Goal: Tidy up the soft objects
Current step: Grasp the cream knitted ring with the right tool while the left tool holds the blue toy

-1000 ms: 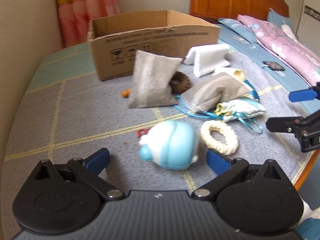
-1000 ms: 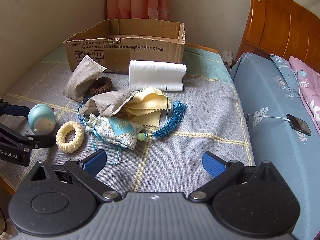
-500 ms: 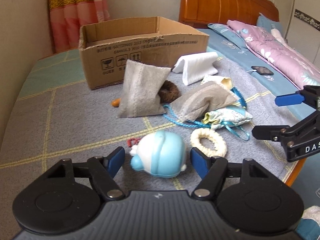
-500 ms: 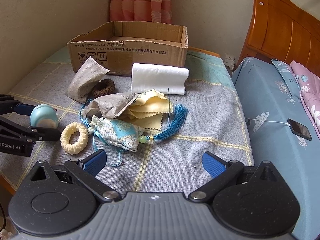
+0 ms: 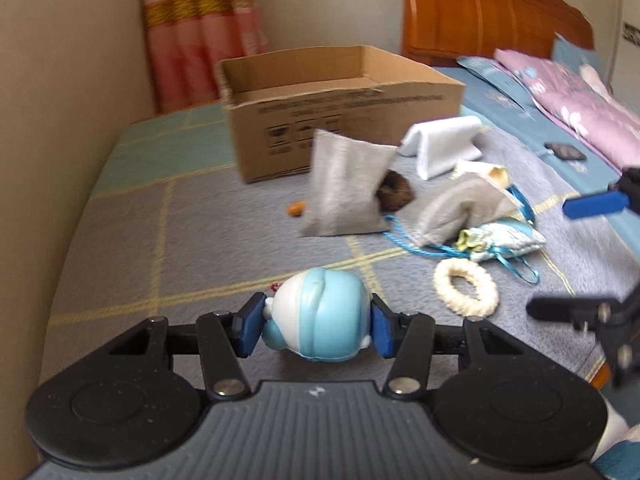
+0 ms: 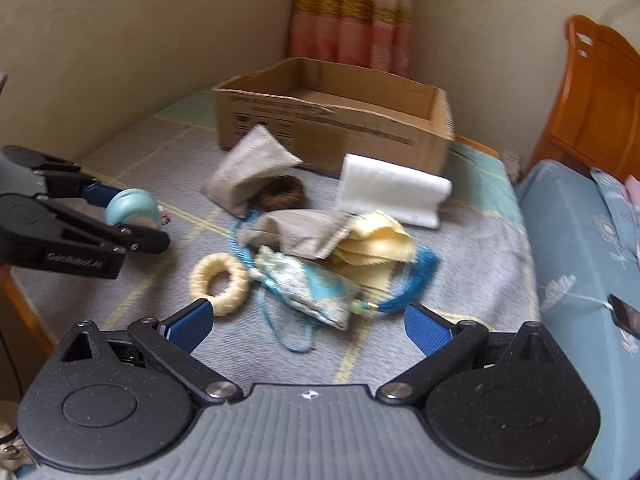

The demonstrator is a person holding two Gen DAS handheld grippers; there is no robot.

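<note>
My left gripper (image 5: pixel 316 326) is shut on a blue and white soft toy (image 5: pixel 320 316), which looks lifted off the grey blanket (image 5: pixel 140 248); the toy also shows in the right wrist view (image 6: pixel 130 208). My right gripper (image 6: pixel 306 326) is open and empty above a patterned blue pouch (image 6: pixel 308 284). On the blanket lie a cream ring (image 5: pixel 466 294), two grey cloth bags (image 5: pixel 344 190) (image 5: pixel 456 208), a brown scrunchie (image 5: pixel 396 194), yellow cloths (image 6: pixel 372 248) and a folded white cloth (image 5: pixel 444 146). An open cardboard box (image 5: pixel 340 104) stands behind them.
A wall (image 5: pixel 60 80) runs along the left of the blanket, with a pink curtain (image 5: pixel 200 32) behind the box. A wooden headboard (image 5: pixel 480 12), blue bedding with a phone (image 5: pixel 566 152) and pink pillows (image 5: pixel 576 116) lie to the right. A small orange bit (image 5: pixel 297 209) lies by the bag.
My left gripper has closed on the blue and white toy and raised it. My right gripper has moved forward over the patterned pouch, still open.
</note>
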